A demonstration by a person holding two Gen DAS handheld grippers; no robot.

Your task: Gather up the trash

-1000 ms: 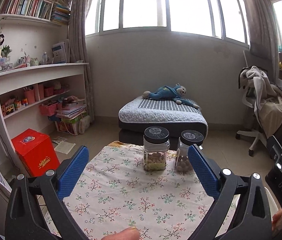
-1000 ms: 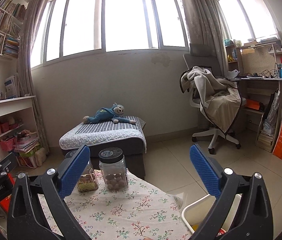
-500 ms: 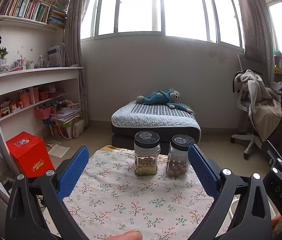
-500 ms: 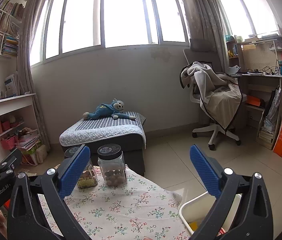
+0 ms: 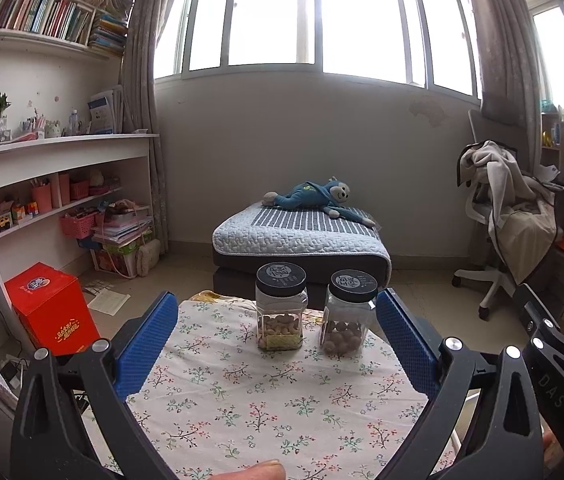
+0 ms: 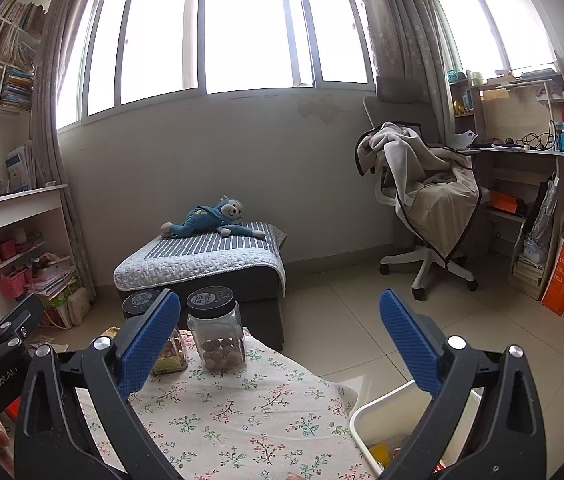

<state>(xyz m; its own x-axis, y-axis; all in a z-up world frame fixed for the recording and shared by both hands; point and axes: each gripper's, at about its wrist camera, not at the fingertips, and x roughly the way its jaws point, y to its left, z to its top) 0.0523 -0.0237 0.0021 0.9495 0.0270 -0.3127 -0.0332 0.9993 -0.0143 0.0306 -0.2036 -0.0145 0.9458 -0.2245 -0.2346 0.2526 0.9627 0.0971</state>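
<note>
Left claw [image 5: 278, 340]: spread, empty. Right claw [image 6: 280, 344]: spread, empty. White bin [image 6: 365, 416]: off table's [image 5: 242, 392] right edge, wrappers inside. Risk: low sweep topples two jars [image 5: 282, 306] at far edge.

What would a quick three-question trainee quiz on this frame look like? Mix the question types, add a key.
1. True or false: the left gripper is shut on a jar.
2. Which thing sits beside the table's right edge, under the right gripper? A) white bin B) red box C) office chair
3. Fill in: the two black-lidded jars stand on the floral ____.

Key: 1. False; both grippers are open and hold nothing. 2. A; the bin holds some colourful scraps. 3. Tablecloth; no trash shows on it in either view.
</note>
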